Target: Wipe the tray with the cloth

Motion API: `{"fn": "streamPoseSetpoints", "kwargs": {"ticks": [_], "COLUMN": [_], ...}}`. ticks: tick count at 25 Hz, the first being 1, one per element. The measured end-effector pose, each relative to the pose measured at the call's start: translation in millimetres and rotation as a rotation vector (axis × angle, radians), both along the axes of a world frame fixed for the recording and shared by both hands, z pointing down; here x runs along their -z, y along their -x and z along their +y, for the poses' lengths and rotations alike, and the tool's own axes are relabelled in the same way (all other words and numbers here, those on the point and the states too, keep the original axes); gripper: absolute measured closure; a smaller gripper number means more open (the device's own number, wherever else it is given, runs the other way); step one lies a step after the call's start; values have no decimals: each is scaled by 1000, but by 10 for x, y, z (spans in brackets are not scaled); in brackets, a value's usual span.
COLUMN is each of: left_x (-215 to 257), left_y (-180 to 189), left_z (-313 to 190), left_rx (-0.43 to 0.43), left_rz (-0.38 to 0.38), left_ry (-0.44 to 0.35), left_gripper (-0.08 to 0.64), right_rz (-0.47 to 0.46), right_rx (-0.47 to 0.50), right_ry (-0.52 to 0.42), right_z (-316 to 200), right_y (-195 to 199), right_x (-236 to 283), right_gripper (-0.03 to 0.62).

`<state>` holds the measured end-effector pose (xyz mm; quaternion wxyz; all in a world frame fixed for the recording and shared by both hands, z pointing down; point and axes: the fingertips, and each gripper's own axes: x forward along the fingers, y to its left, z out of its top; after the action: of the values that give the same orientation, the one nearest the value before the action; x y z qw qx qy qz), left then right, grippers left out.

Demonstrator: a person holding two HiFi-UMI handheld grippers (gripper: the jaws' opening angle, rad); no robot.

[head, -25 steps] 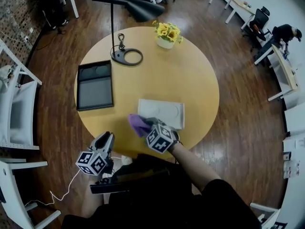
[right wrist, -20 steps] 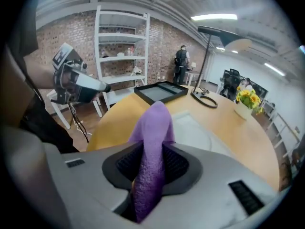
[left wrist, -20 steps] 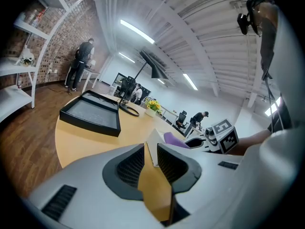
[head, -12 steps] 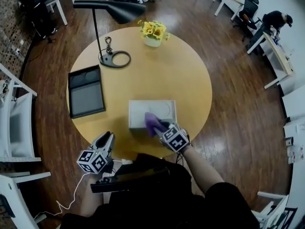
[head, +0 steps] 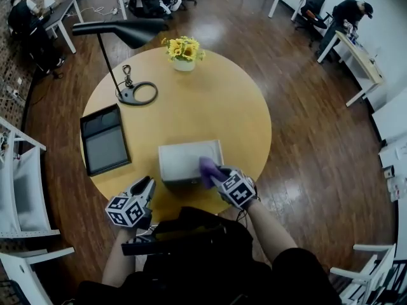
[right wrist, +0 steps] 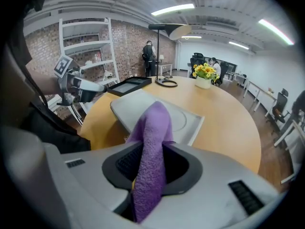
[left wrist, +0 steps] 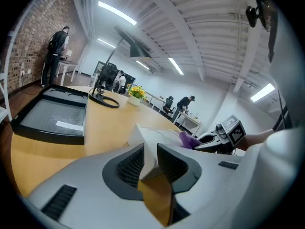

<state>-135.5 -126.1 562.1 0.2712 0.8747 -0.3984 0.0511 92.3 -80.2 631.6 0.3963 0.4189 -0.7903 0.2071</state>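
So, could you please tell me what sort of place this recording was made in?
Most likely an open-plan office or studio: long white desks with black office chairs, people working at them, and a round wooden table carrying a desk lamp.

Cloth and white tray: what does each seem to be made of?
Cloth: purple with a nubby, fuzzy pile, and it hangs limp, so likely microfibre or terry. White tray: smooth matte surface with a moulded circular recess, so probably plastic.
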Motion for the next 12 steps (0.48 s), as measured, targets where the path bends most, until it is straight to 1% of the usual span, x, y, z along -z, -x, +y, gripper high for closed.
{"fn": "streamPoseSetpoints", "kwargs": {"ticks": [3,5,6,8,9,10,12], "left_x": [-14,-15,-13,1,6,2,-43], "left_y": [-113,-184,-218,-300,-344,-386,-454], "left_z": [-137,-189,-199,-219,-243,-275,-347], "left_rx": [-20,-27,-33,-49,-59,-68,-85], "left_rz": [-51,-71,-78,-95,-107,-122,-156], "left_ry": [-7,-8,-6,-3,-4,-5,2], "left_gripper": [482,480,480,437,437,414,400], "right_rz": [10,-23,-63,-172,-228,-282,-403], "right_rx": [16,17,7,-58,-109,-166,-278], "right_ry": [34,51,50,31,20,13,25], "right_z": [6,24,16,-96,-206,-340,-623], "right_y": [-31,-87,-136,-322,-452,-588,-789], "right_x": [24,97,163,336,417,474,527], "right_gripper": [488,488,488,488,488,488,488]}}
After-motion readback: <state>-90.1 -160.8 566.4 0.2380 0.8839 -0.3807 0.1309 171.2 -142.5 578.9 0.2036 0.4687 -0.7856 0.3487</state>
